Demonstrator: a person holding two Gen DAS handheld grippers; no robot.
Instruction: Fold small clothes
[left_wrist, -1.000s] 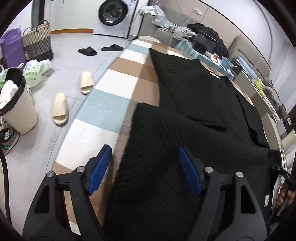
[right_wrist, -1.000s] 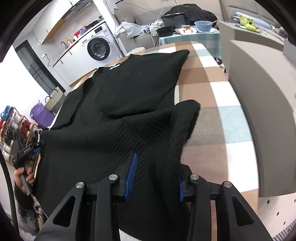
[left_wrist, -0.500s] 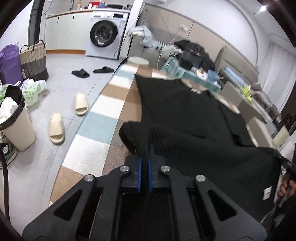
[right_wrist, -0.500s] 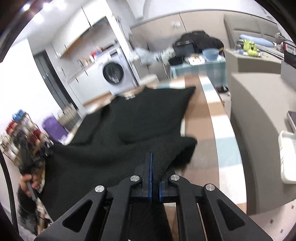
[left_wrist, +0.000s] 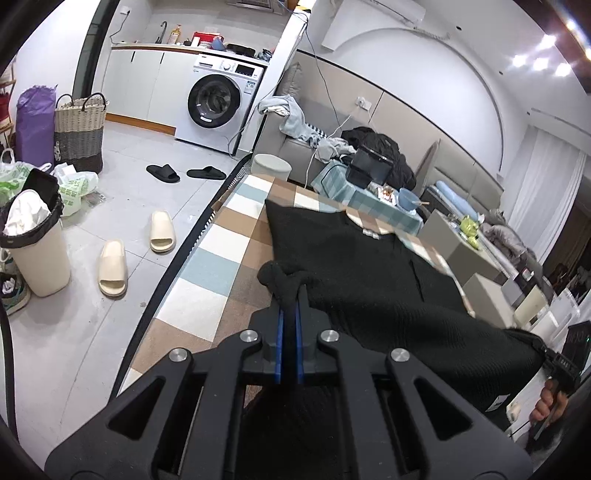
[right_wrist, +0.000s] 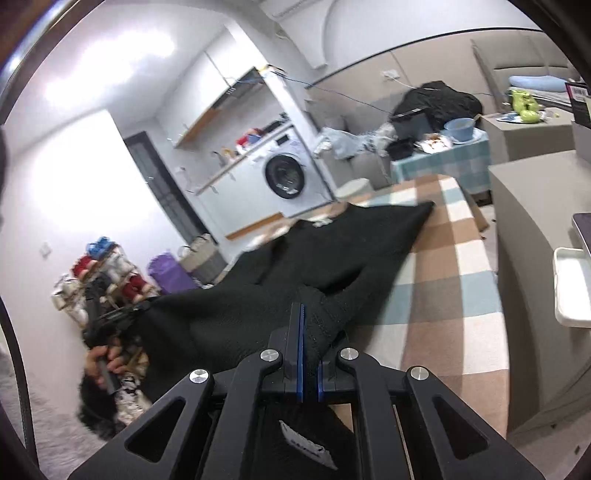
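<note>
We hold the black knit garment (left_wrist: 369, 273) by its near hem, one corner in each gripper: our left gripper (left_wrist: 289, 314) has its fingers pressed together on a bunched corner of the cloth, and our right gripper (right_wrist: 308, 332) has its fingers clamped on the other corner. The hem hangs taut between the two and lifted off the desk (left_wrist: 218, 273), while the far part of the garment lies flat on the checked cloth, its collar end toward the far edge. On the left side, a wide strip of checked cloth lies bare between the garment's edge and the desk's long edge, beyond which the tiled floor (left_wrist: 122, 206) is open save for the beige slippers (left_wrist: 136, 254) and a bin (left_wrist: 37, 251). On the right side, a bare strip of checks runs beside the garment, and a grey cabinet (right_wrist: 535, 258) stands close along that desk edge, narrowing the room there.
</note>
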